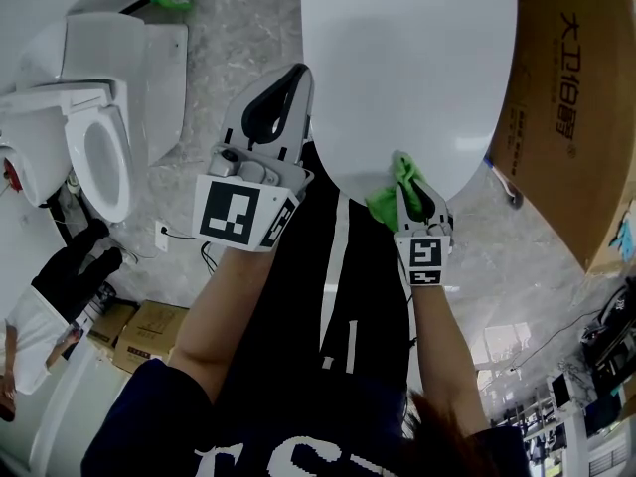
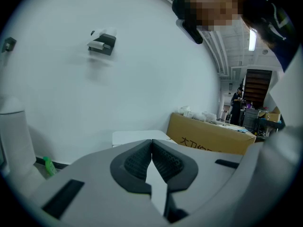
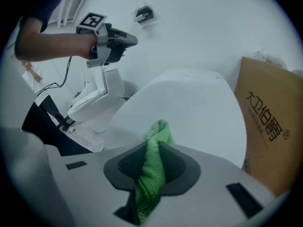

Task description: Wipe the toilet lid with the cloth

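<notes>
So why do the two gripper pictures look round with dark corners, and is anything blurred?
Both gripper views: wide-angle bulge, black corners. Left gripper view: a mosaic patch hides a face. Right gripper view: green cloth fairly sharp. Head view: even light on the toilet lid.

Grey marbled floor [image 1: 229, 58], and the white toilet [image 1: 407, 68] stands on it, lid shut. To its left stands a second toilet [image 1: 99, 152], lid open. A tall cardboard box [image 1: 571, 117] stands just right; small cartons [image 1: 149, 331] and a thin cable [image 1: 184, 235] lie lower left.

Fuzzy green cloth [image 3: 152, 174]; glossy smooth toilet lid [image 1: 417, 68]; cardboard box [image 1: 571, 97]
</notes>
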